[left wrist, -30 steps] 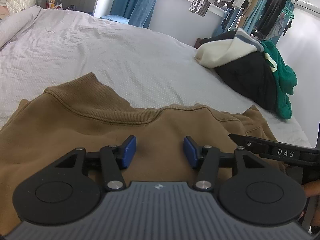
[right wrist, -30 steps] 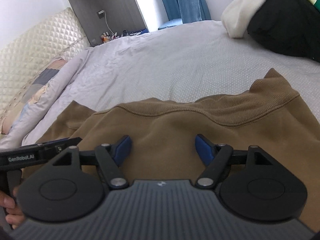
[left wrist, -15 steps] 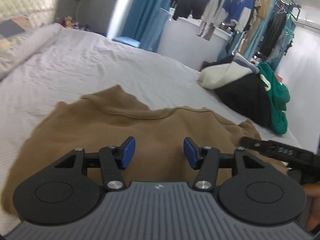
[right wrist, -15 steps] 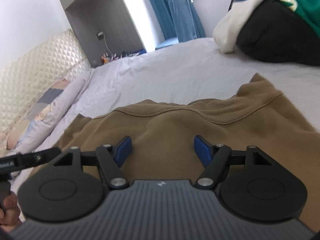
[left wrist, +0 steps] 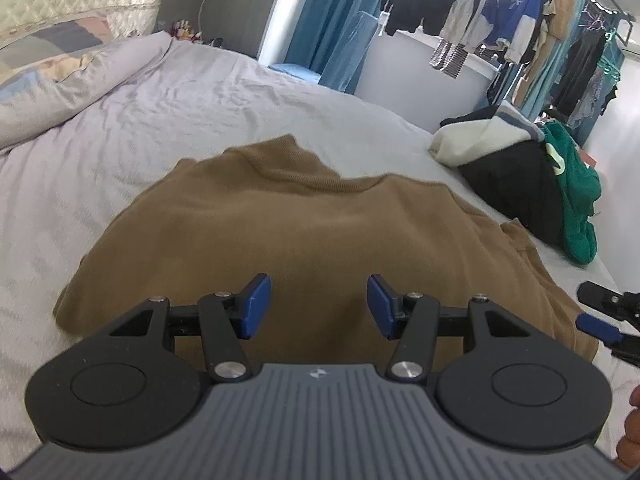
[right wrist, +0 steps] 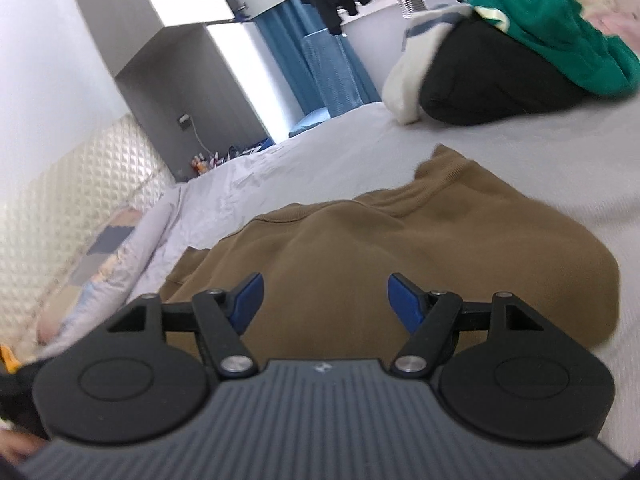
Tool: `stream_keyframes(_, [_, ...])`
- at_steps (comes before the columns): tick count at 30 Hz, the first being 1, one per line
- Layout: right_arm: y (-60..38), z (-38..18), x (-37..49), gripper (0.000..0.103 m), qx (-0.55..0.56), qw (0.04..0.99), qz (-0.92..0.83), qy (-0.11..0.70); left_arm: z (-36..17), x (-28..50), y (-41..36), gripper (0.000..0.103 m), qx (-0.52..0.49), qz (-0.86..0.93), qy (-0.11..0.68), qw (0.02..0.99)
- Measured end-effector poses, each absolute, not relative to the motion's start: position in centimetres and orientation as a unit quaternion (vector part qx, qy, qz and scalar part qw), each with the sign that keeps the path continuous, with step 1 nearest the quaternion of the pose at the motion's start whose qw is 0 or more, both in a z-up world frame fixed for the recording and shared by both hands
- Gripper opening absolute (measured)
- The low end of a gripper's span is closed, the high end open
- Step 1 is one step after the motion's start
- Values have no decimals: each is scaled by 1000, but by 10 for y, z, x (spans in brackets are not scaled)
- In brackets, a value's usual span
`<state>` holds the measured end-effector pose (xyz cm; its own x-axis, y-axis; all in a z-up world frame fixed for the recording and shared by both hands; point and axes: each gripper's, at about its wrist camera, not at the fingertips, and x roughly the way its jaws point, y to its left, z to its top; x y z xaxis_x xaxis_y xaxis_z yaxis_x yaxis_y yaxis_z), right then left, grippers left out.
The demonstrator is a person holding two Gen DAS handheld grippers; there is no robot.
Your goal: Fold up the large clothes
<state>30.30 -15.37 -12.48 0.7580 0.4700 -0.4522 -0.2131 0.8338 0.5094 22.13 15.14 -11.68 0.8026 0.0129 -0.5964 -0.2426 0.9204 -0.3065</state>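
Observation:
A folded brown sweatshirt lies on the pale bed sheet, its ribbed edge turned toward the far side. My left gripper hovers above its near part, open, with nothing between the blue pads. My right gripper is also open and empty, raised over the same garment. Part of the right gripper shows at the right edge of the left wrist view, beside a person's hand.
A heap of clothes, black, cream and green, sits at the far right of the bed. A pillow and quilted headboard lie to the left. Hanging clothes and blue curtains stand beyond the bed.
Both grippers have drawn back and risen from the sweatshirt, so more of it and of the bed shows. Both stay open and empty. The right wrist view has rolled.

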Motion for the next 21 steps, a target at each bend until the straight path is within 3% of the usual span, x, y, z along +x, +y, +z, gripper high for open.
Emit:
stream_keyframes(6, [-172, -145, 294, 73, 298, 880, 159, 333, -130, 206, 151, 61, -212, 88, 326, 917])
stream_keyframes(12, [-188, -169, 301, 74, 374, 839, 115, 378, -140, 195, 165, 71, -258, 102, 339, 899])
stream_keyframes(15, [-192, -180, 305, 90, 409, 820, 108, 386, -147, 189, 181, 82, -303, 115, 341, 882])
stream_keyframes(21, [-201, -213, 313, 89, 504, 754, 81, 414, -166, 184, 218, 95, -427, 117, 336, 831])
